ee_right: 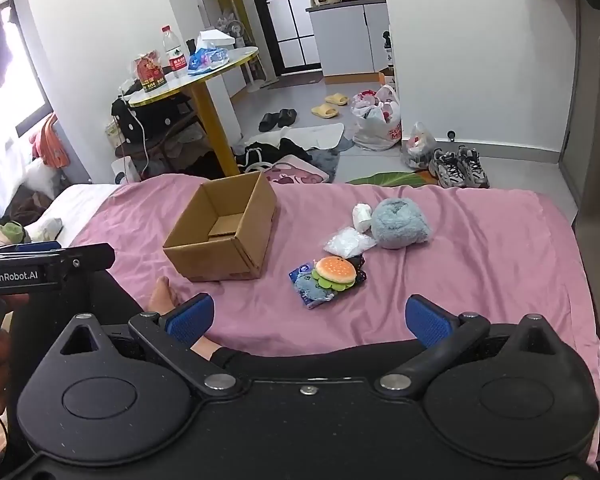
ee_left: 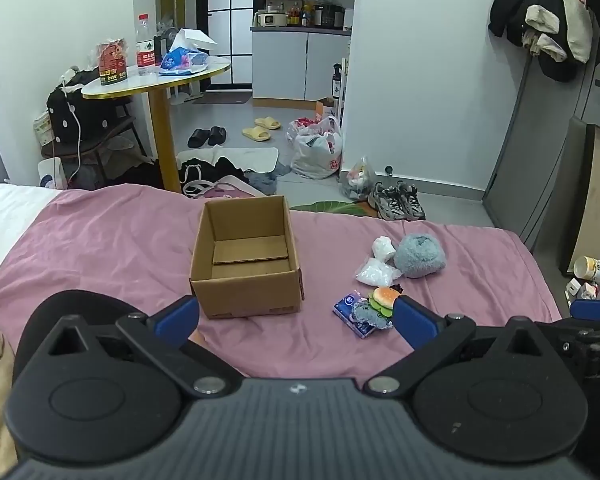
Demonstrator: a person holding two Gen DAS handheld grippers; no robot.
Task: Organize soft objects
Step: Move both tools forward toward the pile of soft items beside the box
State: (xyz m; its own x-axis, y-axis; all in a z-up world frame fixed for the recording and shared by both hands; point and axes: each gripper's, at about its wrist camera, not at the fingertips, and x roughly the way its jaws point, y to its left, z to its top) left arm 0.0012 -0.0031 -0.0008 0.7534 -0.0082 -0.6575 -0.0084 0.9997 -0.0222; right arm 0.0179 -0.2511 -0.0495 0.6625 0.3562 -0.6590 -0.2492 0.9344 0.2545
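Soft objects lie in a loose cluster on the pink bedspread [ee_right: 480,248], toward the bed's foot edge and right of our open, empty cardboard box [ee_right: 224,232]: a grey-blue plush ball [ee_right: 400,222], a white roll [ee_right: 361,216] touching it, a clear bag of white filling [ee_right: 348,242], and a plush burger [ee_right: 335,273] resting on a small blue packet [ee_right: 306,286]. We hold both jaws spread wide with nothing between them. Our right gripper [ee_right: 310,318] hovers nearer us than the burger, which sits ahead of the gap, well apart. Our left gripper [ee_left: 296,316] faces the box, whose near wall sits just beyond the gap; the burger [ee_left: 385,298] shows just beside its right finger.
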